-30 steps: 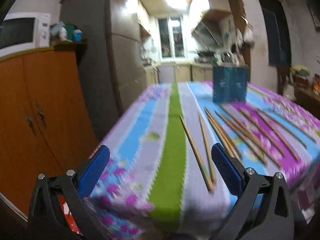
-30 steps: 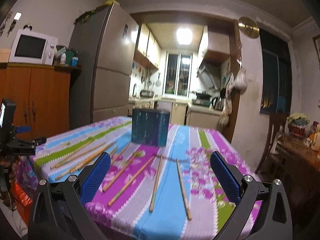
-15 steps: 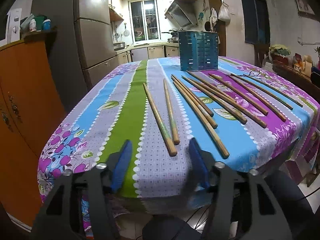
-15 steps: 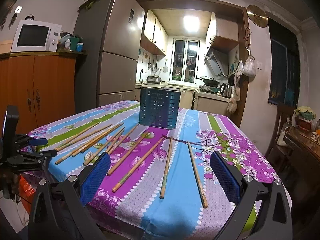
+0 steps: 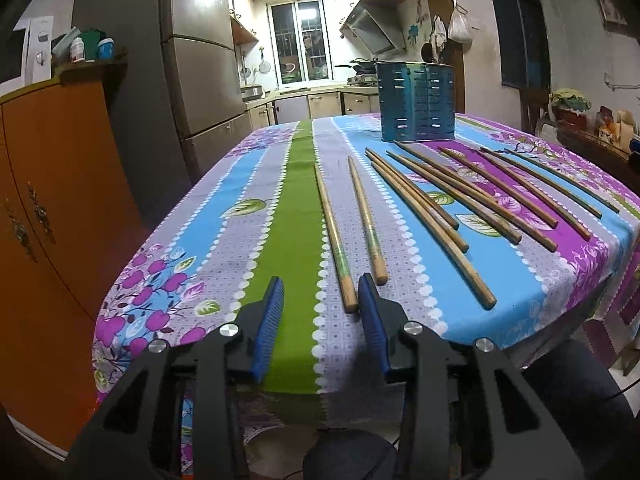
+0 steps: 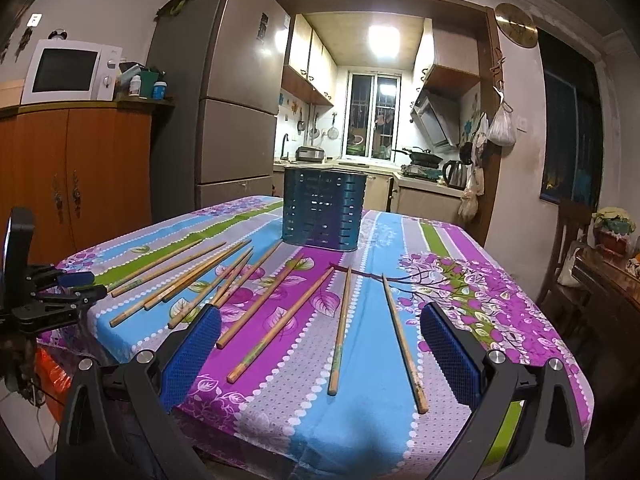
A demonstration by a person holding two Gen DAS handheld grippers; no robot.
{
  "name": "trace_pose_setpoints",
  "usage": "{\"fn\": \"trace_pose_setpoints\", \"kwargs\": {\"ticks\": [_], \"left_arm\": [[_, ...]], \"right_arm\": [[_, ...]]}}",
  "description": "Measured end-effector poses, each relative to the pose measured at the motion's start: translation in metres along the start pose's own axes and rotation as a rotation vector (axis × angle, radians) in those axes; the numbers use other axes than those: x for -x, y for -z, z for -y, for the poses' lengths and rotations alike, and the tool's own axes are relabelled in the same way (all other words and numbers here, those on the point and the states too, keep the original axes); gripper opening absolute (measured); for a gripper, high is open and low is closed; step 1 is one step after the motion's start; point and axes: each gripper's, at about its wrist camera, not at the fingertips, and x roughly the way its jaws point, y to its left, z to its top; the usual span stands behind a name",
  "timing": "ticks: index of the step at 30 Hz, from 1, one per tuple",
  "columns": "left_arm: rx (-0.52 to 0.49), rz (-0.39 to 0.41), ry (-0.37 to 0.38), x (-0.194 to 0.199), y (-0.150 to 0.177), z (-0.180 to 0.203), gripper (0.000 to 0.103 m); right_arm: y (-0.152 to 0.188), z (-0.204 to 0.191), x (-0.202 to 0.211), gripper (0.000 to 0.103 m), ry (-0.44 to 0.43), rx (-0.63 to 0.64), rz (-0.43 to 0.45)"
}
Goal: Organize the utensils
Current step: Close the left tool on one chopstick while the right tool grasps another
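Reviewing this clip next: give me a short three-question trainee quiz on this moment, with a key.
1. True or false: the holder stands upright on the table.
2. Which gripper has the wider gap between its fingers? A. left B. right
3. Fill in: the chopsticks lie on the table, and the left gripper holds ____.

Key:
1. True
2. B
3. nothing; its fingers are apart, with the near end of the leftmost chopstick just ahead of them.
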Motion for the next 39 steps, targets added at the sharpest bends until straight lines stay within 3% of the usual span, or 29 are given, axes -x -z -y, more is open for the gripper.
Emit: {"fn": "trace_pose_setpoints", "kwargs": {"ticks": [2,6,10,12,16,21,29,34,37,39], "left_arm": [[0.011,-0.003,0.000,-0.001,0.000,-0.004,0.037],[-0.015,0.005,0.020,-0.002,-0.001,0.004,0.022],[-0.004,0.019,0.036,-0.005,-0.002,0.006,0.019],[-0.010,0.028,0.039,-0.006,-0.001,0.006,0.017],[-0.024,0.047,0.036,-0.005,0.002,0.009,0.014],[-0.025,0.059,0.025,-0.005,0.003,0.011,0.014],[-0.021,0.076,0.008,-0.004,0.006,0.014,0.014],[-0.027,0.095,0.001,-0.002,0.009,0.014,0.013],[-0.028,0.103,0.001,-0.001,0.011,0.017,0.007],[-0.029,0.106,-0.004,0.000,0.012,0.017,0.007]], "right_arm": [[0.002,0.000,-0.001,0.100,-0.001,-0.005,-0.002],[0.006,0.001,-0.006,0.100,-0.003,-0.007,-0.016],[0.011,0.001,-0.009,0.098,-0.012,0.000,-0.027],[0.016,0.004,-0.010,0.091,-0.018,0.001,-0.039],[0.029,0.016,-0.017,0.063,-0.021,-0.034,-0.100],[0.041,0.026,-0.025,0.055,-0.030,-0.064,-0.146],[0.050,0.017,-0.046,0.026,-0.057,-0.055,-0.193],[0.054,0.020,-0.044,0.025,-0.057,-0.079,-0.173],[0.056,0.019,-0.042,0.011,-0.056,-0.087,-0.164],[0.057,0.019,-0.041,0.009,-0.053,-0.096,-0.155]]}}
